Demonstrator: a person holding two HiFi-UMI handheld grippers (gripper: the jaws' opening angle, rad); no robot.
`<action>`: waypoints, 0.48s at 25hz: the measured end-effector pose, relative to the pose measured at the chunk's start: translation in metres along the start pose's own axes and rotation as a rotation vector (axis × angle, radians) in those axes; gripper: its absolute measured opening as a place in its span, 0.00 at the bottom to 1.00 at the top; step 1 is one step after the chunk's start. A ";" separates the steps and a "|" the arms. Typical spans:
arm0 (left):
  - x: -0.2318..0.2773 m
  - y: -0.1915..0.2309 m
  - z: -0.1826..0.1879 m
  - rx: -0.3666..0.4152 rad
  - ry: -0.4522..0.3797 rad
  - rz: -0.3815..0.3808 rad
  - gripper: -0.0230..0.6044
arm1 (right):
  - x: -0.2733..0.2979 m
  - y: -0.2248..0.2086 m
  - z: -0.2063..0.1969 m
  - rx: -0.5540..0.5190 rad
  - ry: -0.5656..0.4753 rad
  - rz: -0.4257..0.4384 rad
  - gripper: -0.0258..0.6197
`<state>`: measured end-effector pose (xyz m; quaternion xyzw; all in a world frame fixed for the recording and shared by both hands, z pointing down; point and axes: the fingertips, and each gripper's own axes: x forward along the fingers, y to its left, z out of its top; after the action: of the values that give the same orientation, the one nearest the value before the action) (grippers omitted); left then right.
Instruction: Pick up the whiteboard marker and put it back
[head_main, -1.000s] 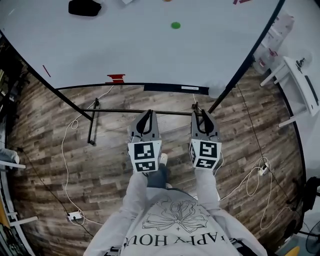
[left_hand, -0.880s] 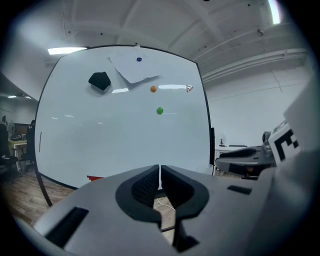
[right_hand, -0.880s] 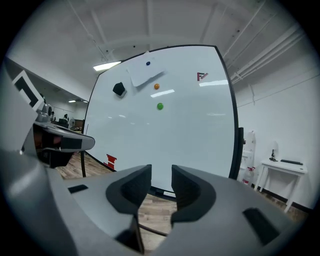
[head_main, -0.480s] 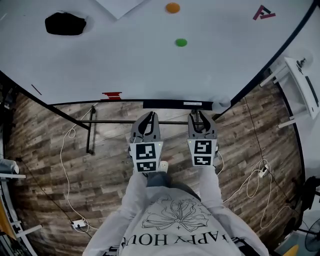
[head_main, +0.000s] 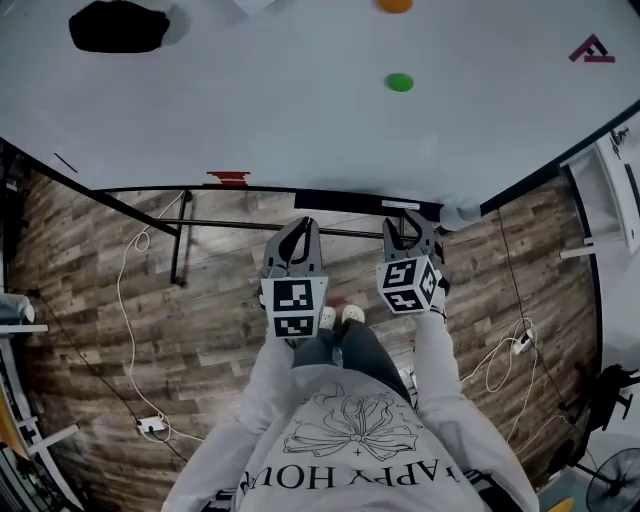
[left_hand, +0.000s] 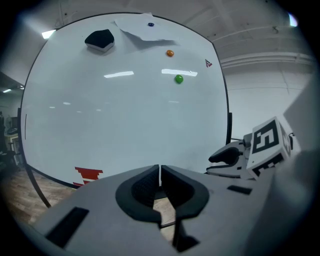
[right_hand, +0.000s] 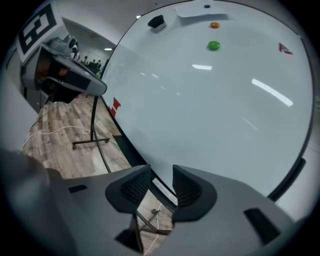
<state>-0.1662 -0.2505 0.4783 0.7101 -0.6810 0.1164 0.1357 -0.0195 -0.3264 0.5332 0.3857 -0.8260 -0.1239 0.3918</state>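
Observation:
A big whiteboard stands in front of me, with a dark tray strip along its bottom edge. A white-labelled piece lies on that strip; I cannot tell whether it is the marker. My left gripper is shut and empty, pointing at the board's lower edge. My right gripper is beside it, just short of the tray. It is open, its jaws have just been opening, and nothing is between them.
On the board are a black eraser, a green magnet, an orange magnet, a paper sheet and a red mark. The stand's black legs and white cables lie on the wooden floor.
Both grippers have come closer to the board's bottom edge. The right gripper has rolled, so its marker cube now sits tilted. The board has shifted in the head view.

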 end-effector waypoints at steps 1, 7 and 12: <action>0.002 0.001 -0.002 -0.004 0.006 0.006 0.06 | 0.005 0.001 -0.002 -0.037 0.013 0.017 0.25; 0.015 0.004 -0.010 -0.035 0.039 0.051 0.06 | 0.038 -0.002 -0.013 -0.197 0.065 0.118 0.23; 0.022 0.001 -0.013 -0.053 0.055 0.083 0.06 | 0.063 0.003 -0.027 -0.330 0.117 0.206 0.23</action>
<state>-0.1656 -0.2669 0.4986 0.6741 -0.7087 0.1230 0.1681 -0.0261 -0.3680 0.5872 0.2361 -0.8055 -0.1943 0.5076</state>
